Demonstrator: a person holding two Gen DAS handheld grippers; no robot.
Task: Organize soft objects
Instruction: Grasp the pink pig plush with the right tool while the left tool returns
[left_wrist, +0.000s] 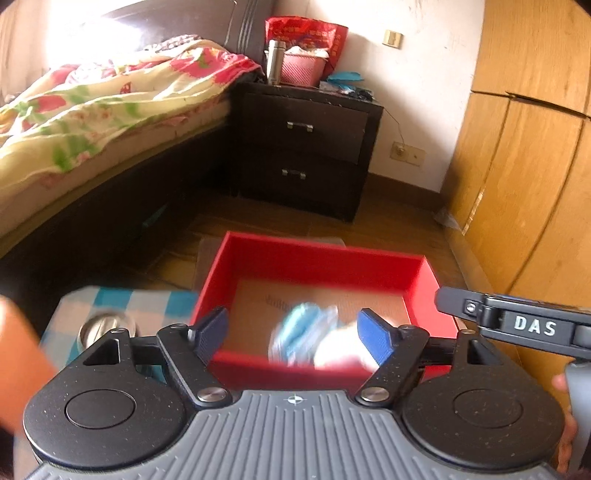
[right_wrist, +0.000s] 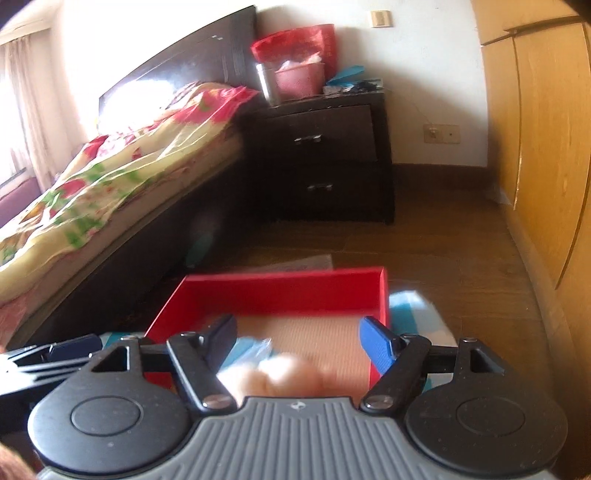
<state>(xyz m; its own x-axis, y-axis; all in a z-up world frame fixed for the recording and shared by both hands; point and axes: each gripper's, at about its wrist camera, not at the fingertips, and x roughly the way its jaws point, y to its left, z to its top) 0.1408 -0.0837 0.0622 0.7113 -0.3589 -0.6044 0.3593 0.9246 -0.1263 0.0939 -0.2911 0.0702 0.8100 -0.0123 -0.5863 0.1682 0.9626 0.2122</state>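
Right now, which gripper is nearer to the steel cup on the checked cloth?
Left. The left gripper hangs over the red box, beside the steel cup. The right gripper is at the box's far side.

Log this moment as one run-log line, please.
left gripper: open, over red box | right gripper: open | blue-white soft item: blurred, in box | peach soft item: blurred, in box

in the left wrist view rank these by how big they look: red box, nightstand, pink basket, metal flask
1. red box, though nearness to the camera enlarges it
2. nightstand, close behind
3. pink basket
4. metal flask
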